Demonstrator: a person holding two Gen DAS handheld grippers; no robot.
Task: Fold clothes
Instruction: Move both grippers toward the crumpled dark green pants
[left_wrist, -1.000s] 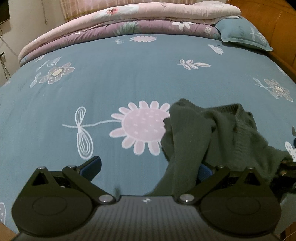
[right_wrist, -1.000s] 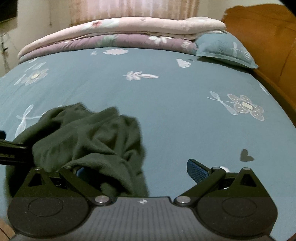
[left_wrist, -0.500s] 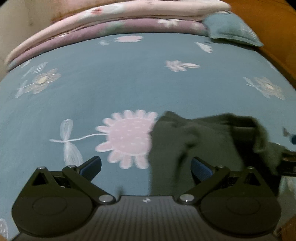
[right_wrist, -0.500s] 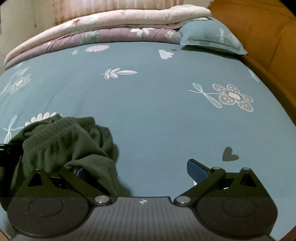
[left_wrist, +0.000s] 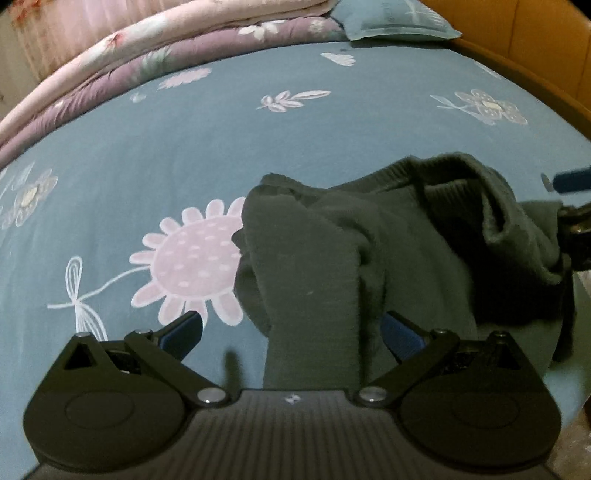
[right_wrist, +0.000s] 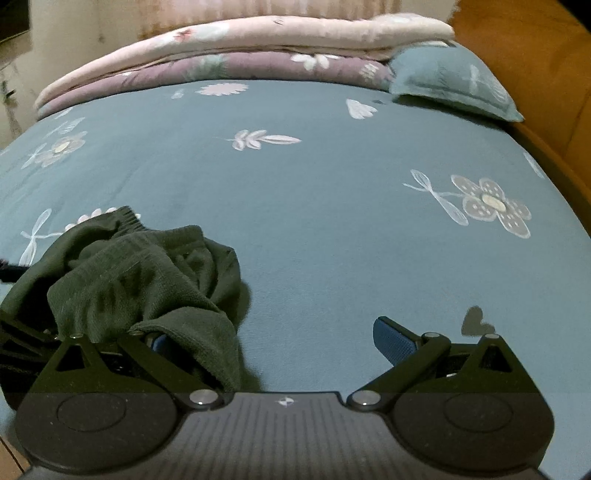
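Left hand-held gripper (left_wrist: 291, 328): jaws spread wide, blue pads apart, a strip of the dark green sweater (left_wrist: 369, 251) running up between them; the right pad touches or sits just behind the knit, grip not closed on it. Right hand-held gripper (right_wrist: 271, 338): jaws also spread wide; the left finger is buried under a fold of the sweater (right_wrist: 147, 280), the right finger clear over bare sheet.

Sweater: crumpled heap, ribbed edge showing at the top, lying on the bed near its front edge, partly covering a large pink flower print (left_wrist: 192, 258). In the left view the other gripper's blue pad shows at the far right edge, beside the heap.

Bed (right_wrist: 332, 221): teal sheet with white and grey flower and leaf prints. At the far end, a stack of folded quilts (right_wrist: 240, 48), pink over mauve, with a teal pillow (right_wrist: 450, 81) beside it. Wooden bed frame (right_wrist: 535, 55) along the right side.
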